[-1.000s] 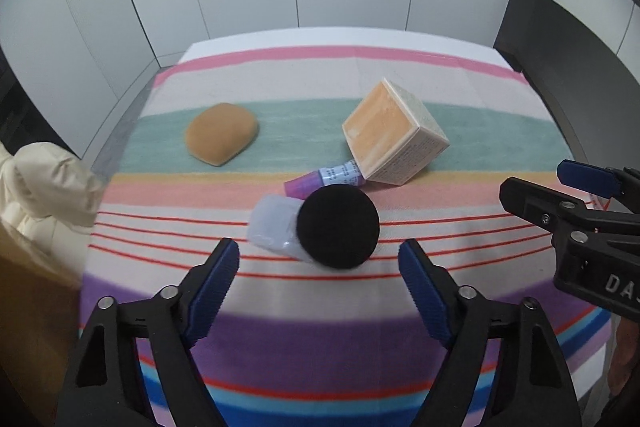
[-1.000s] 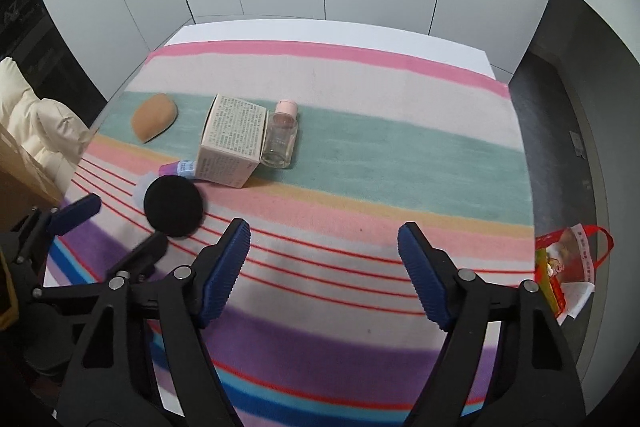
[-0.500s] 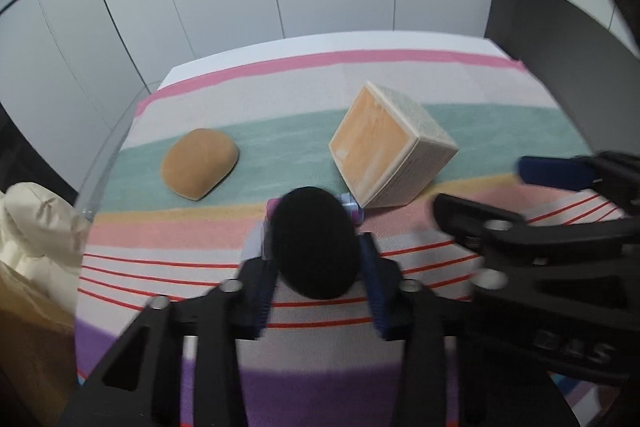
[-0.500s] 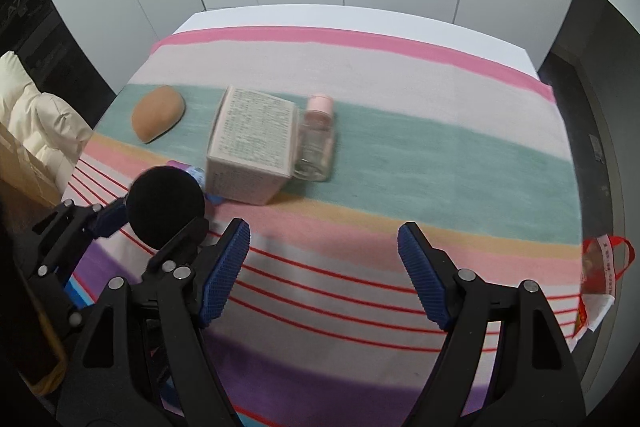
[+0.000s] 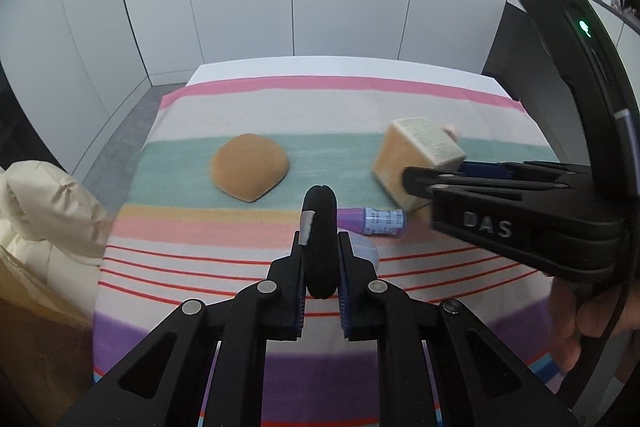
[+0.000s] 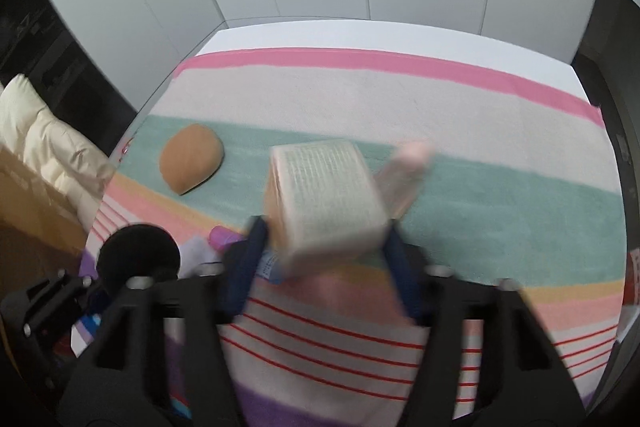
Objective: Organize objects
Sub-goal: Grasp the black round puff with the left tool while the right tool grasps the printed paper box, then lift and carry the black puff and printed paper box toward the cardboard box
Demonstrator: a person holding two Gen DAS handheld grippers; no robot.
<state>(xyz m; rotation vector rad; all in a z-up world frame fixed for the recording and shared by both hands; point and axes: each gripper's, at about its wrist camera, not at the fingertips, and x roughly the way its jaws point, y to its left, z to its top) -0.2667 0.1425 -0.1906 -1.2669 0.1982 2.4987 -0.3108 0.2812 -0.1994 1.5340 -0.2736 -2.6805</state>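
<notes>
While the left gripper (image 5: 321, 259) is clamping the black puff (image 5: 320, 239) edge-up between fully closed jaws, above the table's (image 5: 340, 75) near left part, the right gripper (image 6: 326, 259) is closing its jaws around the box (image 6: 326, 203), its pads pressing the box's sides at mid-table. A purple tube (image 5: 372, 221) is lying beside the box; a tan sponge (image 5: 250, 173) is sitting toward the left edge.
</notes>
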